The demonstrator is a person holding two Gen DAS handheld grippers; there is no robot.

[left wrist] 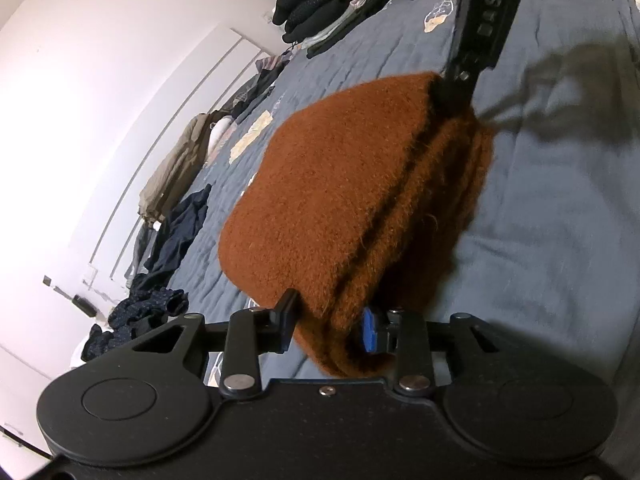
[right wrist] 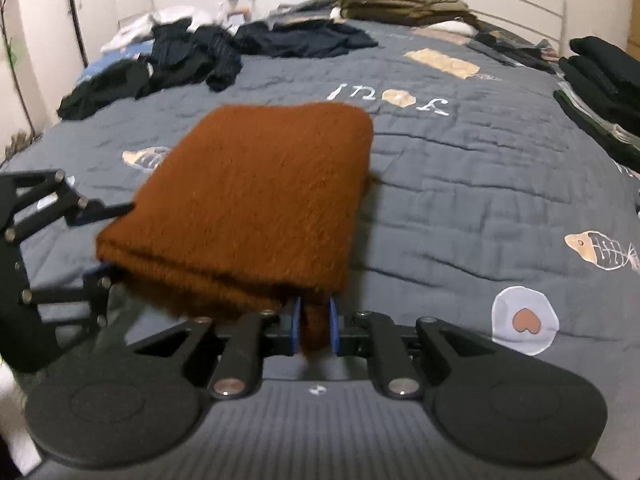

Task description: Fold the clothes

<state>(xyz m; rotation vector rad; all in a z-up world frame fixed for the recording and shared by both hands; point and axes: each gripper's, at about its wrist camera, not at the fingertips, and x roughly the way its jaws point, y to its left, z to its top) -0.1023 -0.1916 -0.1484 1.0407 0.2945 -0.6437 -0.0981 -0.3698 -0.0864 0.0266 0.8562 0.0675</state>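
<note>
A folded rust-brown fuzzy sweater point(left wrist: 332, 200) is held above the grey quilted bed point(left wrist: 560, 220). My left gripper point(left wrist: 328, 328) is shut on one corner of its thick folded edge. My right gripper point(right wrist: 314, 324) is shut on the other corner of the sweater point(right wrist: 260, 192). In the left wrist view the right gripper point(left wrist: 456, 92) grips the sweater's far corner. In the right wrist view the left gripper point(right wrist: 108, 240) holds the near left corner, its jaws around the stacked layers.
Loose dark clothes point(right wrist: 192, 56) lie heaped at the bed's far left. Folded olive garments point(right wrist: 400, 4) sit by the headboard. Stacks of folded black clothes point(right wrist: 604, 76) line the right edge. White wall and wardrobe point(left wrist: 100, 100) lie beyond.
</note>
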